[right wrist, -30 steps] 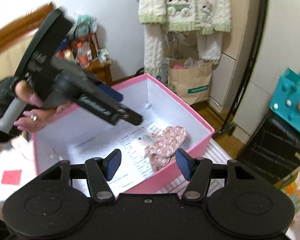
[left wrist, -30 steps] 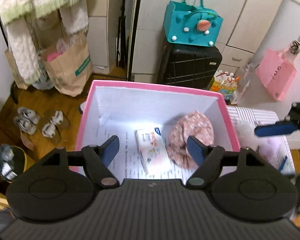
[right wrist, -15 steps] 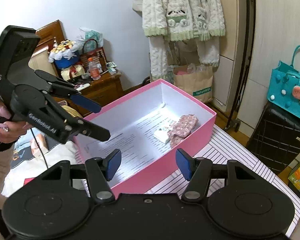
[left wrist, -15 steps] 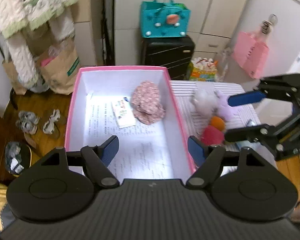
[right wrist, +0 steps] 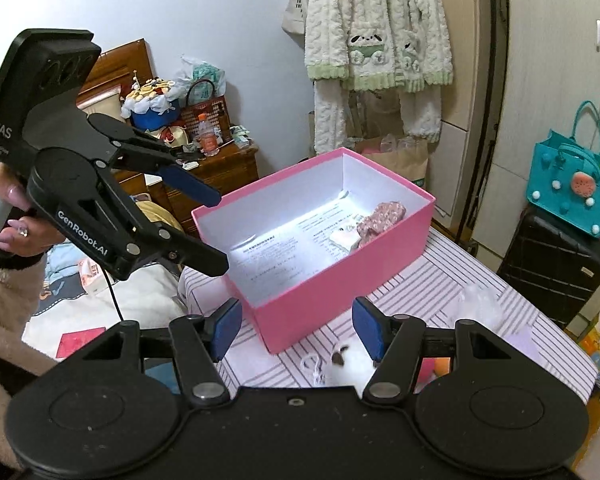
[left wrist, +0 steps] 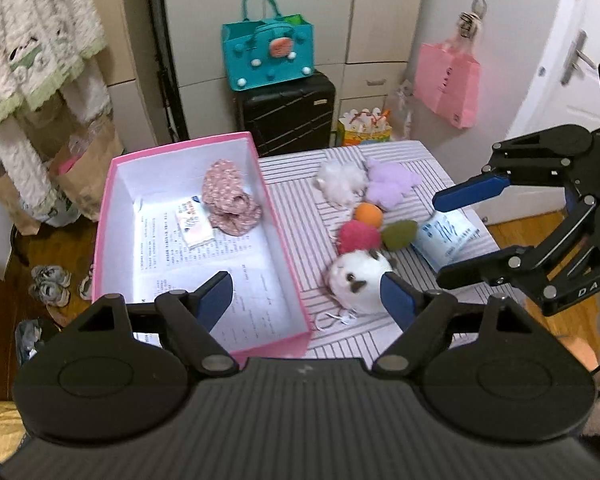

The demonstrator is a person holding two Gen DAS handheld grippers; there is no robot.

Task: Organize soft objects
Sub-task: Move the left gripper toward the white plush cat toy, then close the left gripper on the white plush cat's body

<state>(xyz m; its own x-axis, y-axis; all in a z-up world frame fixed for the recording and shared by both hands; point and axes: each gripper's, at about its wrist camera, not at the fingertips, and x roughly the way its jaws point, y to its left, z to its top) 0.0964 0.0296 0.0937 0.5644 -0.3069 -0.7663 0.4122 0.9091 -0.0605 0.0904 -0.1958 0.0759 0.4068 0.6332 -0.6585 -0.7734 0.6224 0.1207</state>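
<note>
A pink box (left wrist: 284, 240) (right wrist: 340, 280) stands on the striped table (left wrist: 420, 160); inside lie a floral pink cloth (left wrist: 228, 196) (right wrist: 380, 216) and a small tissue pack (left wrist: 194, 224). Right of the box lie a white fluffy toy (left wrist: 340, 182), a purple plush (left wrist: 388, 184), orange (left wrist: 368, 214), red (left wrist: 356, 236) and green (left wrist: 398, 234) balls, and a white round plush (left wrist: 360, 280) (right wrist: 352, 356). My left gripper (left wrist: 308, 296) (right wrist: 204, 232) is open above the box's near end. My right gripper (right wrist: 296, 332) (left wrist: 456, 236) is open over the table's right side.
A blue-white tissue pack (left wrist: 446, 236) lies under the right gripper. A black suitcase (left wrist: 288, 112) with a teal bag (left wrist: 268, 56) stands behind the table. A pink bag (left wrist: 448, 80) hangs right. A paper bag (left wrist: 84, 168) and shoes (left wrist: 50, 284) sit left.
Both grippers have pulled back and risen from the box. The left view swung right, so the toys on the table came into sight. Both stay open and empty.
</note>
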